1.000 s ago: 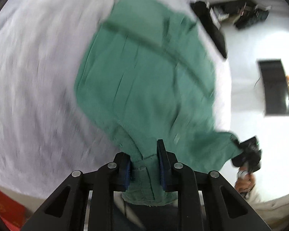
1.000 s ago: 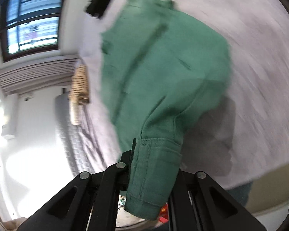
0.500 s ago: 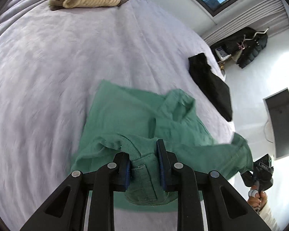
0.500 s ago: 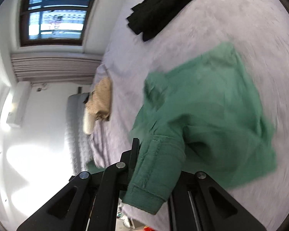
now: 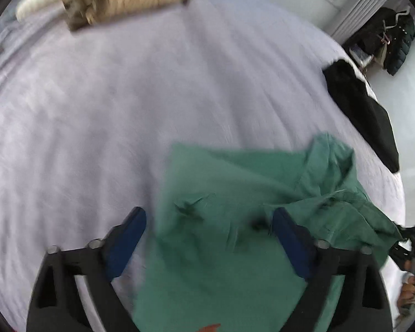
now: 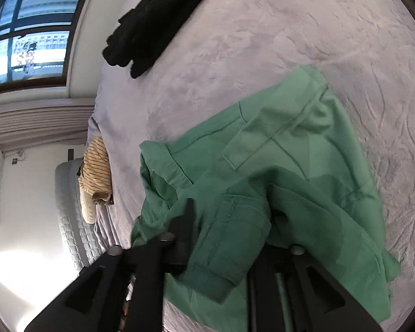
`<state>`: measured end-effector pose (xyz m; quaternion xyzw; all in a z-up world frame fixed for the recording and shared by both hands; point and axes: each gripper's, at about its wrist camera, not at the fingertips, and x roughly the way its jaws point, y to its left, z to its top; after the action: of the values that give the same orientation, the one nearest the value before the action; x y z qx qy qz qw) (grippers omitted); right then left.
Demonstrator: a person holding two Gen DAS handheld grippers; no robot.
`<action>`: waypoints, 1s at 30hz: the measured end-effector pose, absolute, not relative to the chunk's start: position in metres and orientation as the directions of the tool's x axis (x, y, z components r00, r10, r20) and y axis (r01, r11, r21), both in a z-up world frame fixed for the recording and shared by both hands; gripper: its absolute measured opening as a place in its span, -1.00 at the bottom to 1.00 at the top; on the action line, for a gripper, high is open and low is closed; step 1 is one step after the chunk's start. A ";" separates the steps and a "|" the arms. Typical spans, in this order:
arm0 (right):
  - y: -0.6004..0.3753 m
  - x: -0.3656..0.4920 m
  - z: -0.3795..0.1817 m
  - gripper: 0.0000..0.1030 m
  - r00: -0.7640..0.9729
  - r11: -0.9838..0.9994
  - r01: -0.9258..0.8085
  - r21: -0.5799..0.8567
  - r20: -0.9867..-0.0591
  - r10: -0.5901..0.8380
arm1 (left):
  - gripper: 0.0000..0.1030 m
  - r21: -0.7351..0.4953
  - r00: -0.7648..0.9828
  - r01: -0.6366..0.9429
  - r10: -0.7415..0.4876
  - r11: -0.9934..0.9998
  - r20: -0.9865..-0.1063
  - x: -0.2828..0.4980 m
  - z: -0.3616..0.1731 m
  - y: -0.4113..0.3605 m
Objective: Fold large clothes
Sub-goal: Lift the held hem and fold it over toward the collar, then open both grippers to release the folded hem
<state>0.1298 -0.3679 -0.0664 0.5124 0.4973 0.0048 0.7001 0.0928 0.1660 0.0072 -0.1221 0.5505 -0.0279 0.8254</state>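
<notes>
In the left wrist view the left gripper point(image 5: 209, 228) stands spread and opening, its 2 blue pads clear of the green shirt point(image 5: 251, 221), which lies directly below and ahead on the grey bedspread point(image 5: 124, 110), its long axis running toward the right edge. In the right wrist view the right gripper point(image 6: 229, 229) is opening, a green cuff point(image 6: 224, 249) draped between its jaws at lower centre.

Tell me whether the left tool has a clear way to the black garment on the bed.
Probably yes. The left tool, its jaws opening and off the green shirt, has only bare bedspread between it and the black garment at the far edge, though that looks a long stretch.
</notes>
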 end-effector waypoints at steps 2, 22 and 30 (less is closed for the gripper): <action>-0.373 0.129 -0.054 0.27 0.536 0.509 0.475 0.718 -0.695 0.480 | 0.82 -0.213 0.401 -0.078 -0.165 0.974 -0.901 0.094 0.012 0.171; -0.337 0.138 -0.053 -0.92 0.386 0.911 0.302 0.281 -0.910 0.153 | -0.87 -0.063 0.274 -0.023 -0.055 0.998 -0.960 0.097 -0.074 0.159; -0.368 0.123 -0.096 -0.40 0.290 0.820 0.502 0.273 -0.947 0.138 | -0.72 -0.075 0.267 -0.048 -0.060 0.996 -0.962 0.082 -0.069 0.174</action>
<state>0.1232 -0.3678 -0.0959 0.2742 0.5836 -0.1208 0.7547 0.0823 0.1742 -0.0690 -0.0443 0.6053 -0.0037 0.7947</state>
